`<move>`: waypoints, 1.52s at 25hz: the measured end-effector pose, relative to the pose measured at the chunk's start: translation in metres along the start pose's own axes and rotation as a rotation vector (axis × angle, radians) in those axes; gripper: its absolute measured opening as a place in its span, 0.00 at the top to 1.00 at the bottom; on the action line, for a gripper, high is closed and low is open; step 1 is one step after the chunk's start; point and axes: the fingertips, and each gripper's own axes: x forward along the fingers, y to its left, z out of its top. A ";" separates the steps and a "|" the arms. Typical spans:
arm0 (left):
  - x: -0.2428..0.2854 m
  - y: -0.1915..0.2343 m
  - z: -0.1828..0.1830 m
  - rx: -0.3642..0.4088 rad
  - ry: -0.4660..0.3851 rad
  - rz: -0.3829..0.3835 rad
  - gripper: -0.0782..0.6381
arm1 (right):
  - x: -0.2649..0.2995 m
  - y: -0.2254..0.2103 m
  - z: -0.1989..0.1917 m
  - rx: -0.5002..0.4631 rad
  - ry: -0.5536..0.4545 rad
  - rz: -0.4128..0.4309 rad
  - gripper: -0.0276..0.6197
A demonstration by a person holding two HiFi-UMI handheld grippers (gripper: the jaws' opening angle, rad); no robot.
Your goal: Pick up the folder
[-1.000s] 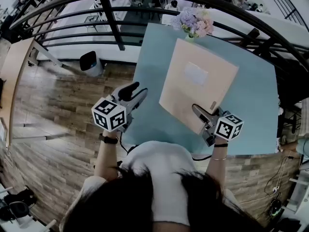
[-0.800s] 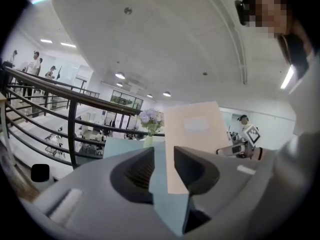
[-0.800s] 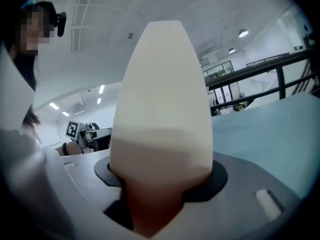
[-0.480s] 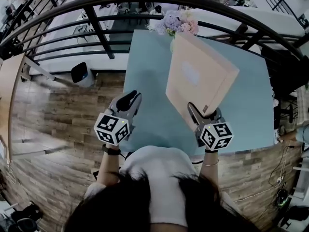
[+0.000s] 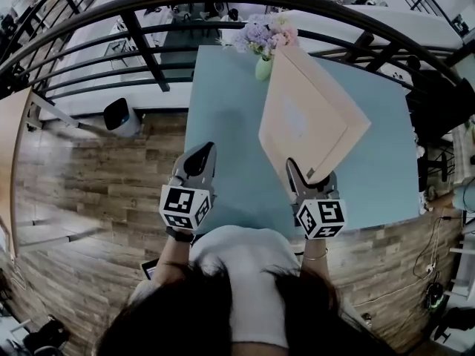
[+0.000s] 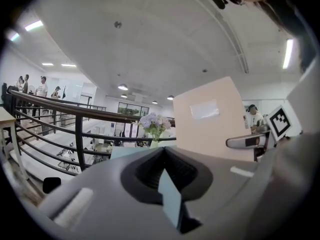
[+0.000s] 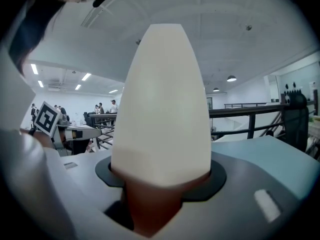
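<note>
1 second on, your right gripper [image 5: 303, 178] clamps the folder [image 5: 308, 121], now tilted higher off the table [image 5: 223, 124]; your left gripper [image 5: 200, 158] has closed empty, so the lift's underway.

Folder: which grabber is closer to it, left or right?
Right. The right gripper grips the folder at its near corner; the left gripper, shut on nothing, sits apart to the folder's left.

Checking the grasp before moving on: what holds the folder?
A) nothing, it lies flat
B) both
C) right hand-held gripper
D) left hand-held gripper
C: the right hand-held gripper is shut on the near corner of the folder; the left hand-held gripper is shut on nothing, apart from it.
</note>
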 end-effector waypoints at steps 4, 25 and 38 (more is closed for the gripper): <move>0.000 0.002 -0.007 0.014 0.008 0.020 0.81 | -0.003 0.001 0.001 0.015 -0.025 -0.013 0.54; -0.012 0.031 0.000 0.029 -0.008 0.078 0.81 | 0.005 -0.004 -0.001 -0.060 0.004 -0.060 0.55; -0.015 0.033 0.001 0.034 -0.012 0.091 0.81 | 0.007 -0.005 0.000 -0.070 0.007 -0.050 0.55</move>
